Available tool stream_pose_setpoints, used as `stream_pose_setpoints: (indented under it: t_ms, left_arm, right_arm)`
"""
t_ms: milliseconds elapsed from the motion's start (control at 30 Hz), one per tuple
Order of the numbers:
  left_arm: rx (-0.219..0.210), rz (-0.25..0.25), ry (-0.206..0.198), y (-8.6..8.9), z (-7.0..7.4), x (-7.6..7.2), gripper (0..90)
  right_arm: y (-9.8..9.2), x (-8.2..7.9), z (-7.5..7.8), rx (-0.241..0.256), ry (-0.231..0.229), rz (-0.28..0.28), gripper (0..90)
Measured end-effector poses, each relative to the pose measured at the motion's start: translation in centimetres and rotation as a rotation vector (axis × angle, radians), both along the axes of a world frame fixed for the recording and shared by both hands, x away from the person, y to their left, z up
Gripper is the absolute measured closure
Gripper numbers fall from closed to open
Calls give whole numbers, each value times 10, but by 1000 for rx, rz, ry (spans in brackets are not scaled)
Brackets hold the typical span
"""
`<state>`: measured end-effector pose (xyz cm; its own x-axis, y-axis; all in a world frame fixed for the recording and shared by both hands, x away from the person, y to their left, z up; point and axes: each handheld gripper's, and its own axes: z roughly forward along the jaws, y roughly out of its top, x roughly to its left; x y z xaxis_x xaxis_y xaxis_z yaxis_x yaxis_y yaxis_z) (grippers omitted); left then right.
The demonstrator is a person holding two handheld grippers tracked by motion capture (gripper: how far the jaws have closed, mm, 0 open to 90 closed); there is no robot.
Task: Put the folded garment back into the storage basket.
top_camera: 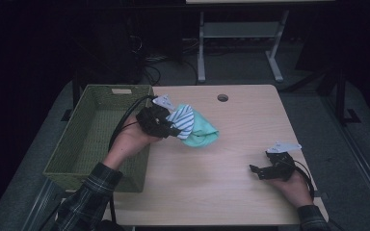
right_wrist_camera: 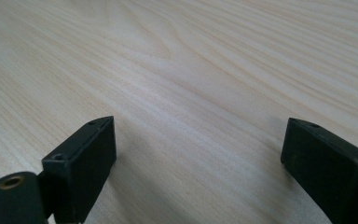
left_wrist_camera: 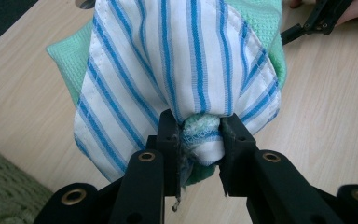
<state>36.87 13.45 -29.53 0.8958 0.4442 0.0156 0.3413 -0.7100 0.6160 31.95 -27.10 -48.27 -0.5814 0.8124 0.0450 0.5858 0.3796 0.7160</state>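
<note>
High view. Left gripper [top_camera: 169, 129] clamped on a bunched pair of cloths, a striped cloth [top_camera: 183, 120] over a green cloth [top_camera: 203, 134], at about 10 o'clock from table [top_camera: 231, 192] centre, just right of the woven basket [top_camera: 96, 139]. The bundle's far end seems to rest on the tabletop; hard to tell if any of it is lifted. Judged step: cloths gathered and gripped, carry to the basket pending. Next move likely calls for a lift clear of the rim, then a swing toward 9 o'clock and release inside. Left forearm comes up from 7 o'clock, wrist turned so the jaws point right, toward 3 o'clock. Right gripper [top_camera: 257, 171] sits idle at 4 o'clock, hand low on the table, jaws pointing left.

Left gripper view. Jaws pinch a wad of both cloths, striped cloth [left_wrist_camera: 177, 60] outermost, green cloth [left_wrist_camera: 67, 56] showing behind at 10 o'clock. Basket [left_wrist_camera: 4, 191] corner at 8 o'clock.

Right gripper view. Jaws spread wide, nothing between them, bare table [right_wrist_camera: 191, 70] ahead.
</note>
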Motion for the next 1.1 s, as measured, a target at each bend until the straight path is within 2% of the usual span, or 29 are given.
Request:
stream_pose_setpoints:
  t_ms: [133, 433, 1100]
  left_arm:
    - [-17, 27, -2, 7, 1, 0, 724]
    - [-13, 78, -17, 25, 8, 1, 724]
    - [1, 268, -38, 95, 17, -9, 723]
  right_arm:
    - [0, 0, 0, 1, 0, -1, 97]
    - [-1, -1, 0, -3, -4, -7, 98]
    - [-1, 0, 0, -5, 0, 0, 80]
